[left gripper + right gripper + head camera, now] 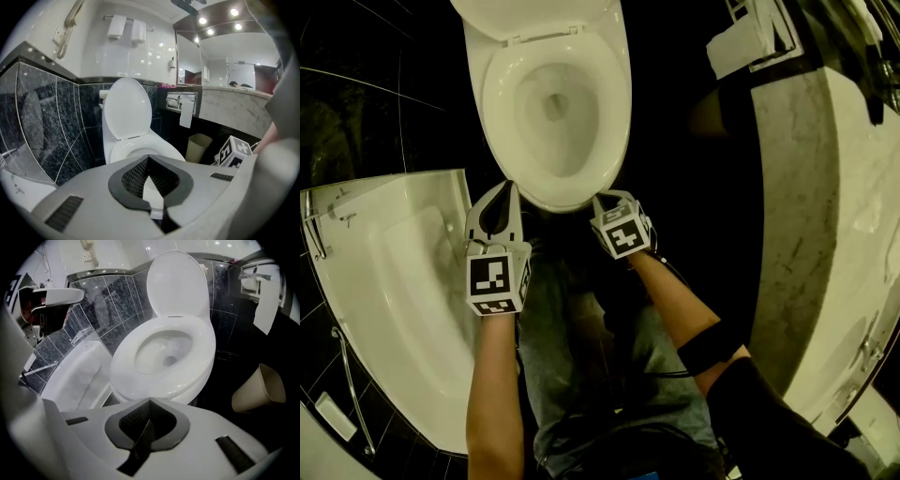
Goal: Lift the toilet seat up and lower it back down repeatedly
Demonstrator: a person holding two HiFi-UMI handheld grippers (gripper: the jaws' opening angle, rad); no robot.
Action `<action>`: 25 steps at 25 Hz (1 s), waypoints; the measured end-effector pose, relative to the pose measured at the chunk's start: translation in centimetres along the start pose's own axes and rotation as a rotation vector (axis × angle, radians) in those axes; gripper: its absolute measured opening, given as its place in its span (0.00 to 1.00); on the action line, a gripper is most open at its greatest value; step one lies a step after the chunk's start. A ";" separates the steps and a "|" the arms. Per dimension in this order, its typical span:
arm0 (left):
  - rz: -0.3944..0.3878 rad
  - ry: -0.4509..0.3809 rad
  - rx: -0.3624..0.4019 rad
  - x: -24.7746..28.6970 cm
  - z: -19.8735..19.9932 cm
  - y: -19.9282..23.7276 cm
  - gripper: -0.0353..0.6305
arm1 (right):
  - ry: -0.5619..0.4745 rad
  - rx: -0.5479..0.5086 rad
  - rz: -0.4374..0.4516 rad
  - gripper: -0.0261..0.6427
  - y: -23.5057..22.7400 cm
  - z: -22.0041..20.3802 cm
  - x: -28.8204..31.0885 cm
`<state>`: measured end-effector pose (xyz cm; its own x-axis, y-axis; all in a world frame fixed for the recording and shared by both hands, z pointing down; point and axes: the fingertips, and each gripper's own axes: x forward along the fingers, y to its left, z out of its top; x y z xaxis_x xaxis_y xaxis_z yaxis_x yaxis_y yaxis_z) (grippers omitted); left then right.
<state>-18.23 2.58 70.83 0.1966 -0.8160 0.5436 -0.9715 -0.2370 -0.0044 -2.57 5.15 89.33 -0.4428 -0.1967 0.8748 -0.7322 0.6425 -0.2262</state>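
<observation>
The toilet seat (499, 112) lay flat on the bowl at 12 o'clock in the head view, with the lid (534, 14) standing up behind it. The left gripper (508, 187) sat by the seat's front rim at about 7 o'clock and the right gripper (605, 199) at about 5. Both had their jaws pressed together and held nothing. I'd slip both tips under the front lip evenly and lift slowly so the seat doesn't bang the lid.
</observation>
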 end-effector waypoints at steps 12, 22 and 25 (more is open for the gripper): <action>-0.027 0.014 -0.034 -3.2 4.0 -1.7 0.05 | -0.053 0.018 -0.022 0.06 0.7 2.2 -7.7; 0.001 -0.052 -0.044 -13.0 18.0 -2.9 0.05 | -0.318 -0.037 -0.051 0.06 2.1 16.1 -26.4; 0.017 -0.086 -0.041 -15.6 22.0 -2.9 0.05 | -0.400 -0.051 -0.063 0.06 2.4 19.8 -31.9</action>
<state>-15.57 4.42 43.86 0.1890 -0.8626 0.4692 -0.9791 -0.2022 0.0226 -0.48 -1.73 52.40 -0.5720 -0.5026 0.6482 -0.7418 0.6543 -0.1472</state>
